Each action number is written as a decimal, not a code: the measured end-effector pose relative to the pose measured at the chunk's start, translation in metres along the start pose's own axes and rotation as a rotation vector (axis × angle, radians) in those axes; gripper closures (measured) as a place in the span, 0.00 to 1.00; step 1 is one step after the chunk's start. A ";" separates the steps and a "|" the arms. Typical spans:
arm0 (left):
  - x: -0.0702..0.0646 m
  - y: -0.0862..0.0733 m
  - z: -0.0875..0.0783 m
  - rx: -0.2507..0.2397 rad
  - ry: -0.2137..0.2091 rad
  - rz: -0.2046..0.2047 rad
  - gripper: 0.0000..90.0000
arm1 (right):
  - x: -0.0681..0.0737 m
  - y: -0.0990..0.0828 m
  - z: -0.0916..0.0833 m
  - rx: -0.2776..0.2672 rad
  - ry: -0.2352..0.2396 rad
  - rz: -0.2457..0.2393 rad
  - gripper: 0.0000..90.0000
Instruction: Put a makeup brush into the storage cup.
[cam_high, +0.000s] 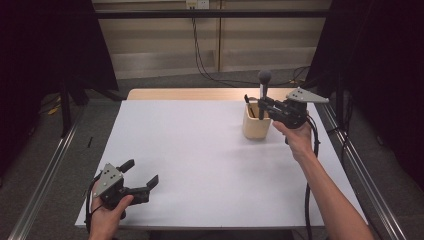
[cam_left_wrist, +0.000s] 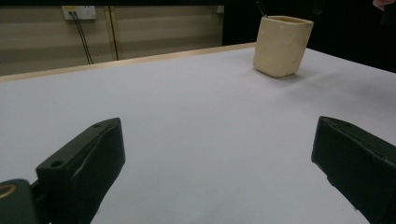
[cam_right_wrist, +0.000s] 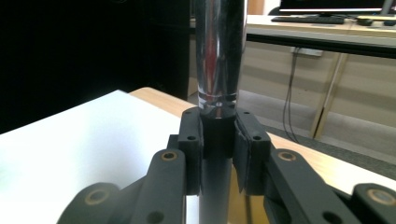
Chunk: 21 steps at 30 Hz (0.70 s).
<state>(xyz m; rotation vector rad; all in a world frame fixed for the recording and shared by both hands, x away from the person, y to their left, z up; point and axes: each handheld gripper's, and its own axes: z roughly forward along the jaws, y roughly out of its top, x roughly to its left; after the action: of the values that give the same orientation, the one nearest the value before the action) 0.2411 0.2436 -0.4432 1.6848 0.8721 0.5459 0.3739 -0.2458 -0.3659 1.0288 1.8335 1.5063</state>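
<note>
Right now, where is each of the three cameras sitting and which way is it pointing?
High view: above the near table edge, looking forward and down; both forearms, left hand-held gripper open, right hand-held gripper holding an upright utensil over the beige holder.
Left gripper view: low over the white table, across it; own open jaws.
Right gripper view: along its closed jaws, at the utensil's shiny handle.
Shared: high and left views both show the holder.
</note>
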 end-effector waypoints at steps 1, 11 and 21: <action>0.000 0.000 0.000 0.002 0.001 0.000 0.03 | -0.002 0.001 0.002 -0.002 -0.007 0.001 0.83; 0.001 0.001 -0.002 -0.002 0.005 0.008 0.03 | -0.011 0.010 0.018 0.003 -0.044 -0.003 0.83; -0.001 0.001 -0.002 -0.002 -0.002 0.012 0.03 | -0.020 0.000 0.027 0.027 -0.067 0.022 0.83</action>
<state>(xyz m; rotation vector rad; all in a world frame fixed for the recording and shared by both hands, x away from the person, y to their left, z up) 0.2396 0.2441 -0.4421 1.6900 0.8603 0.5534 0.4066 -0.2477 -0.3726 1.1025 1.8066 1.4457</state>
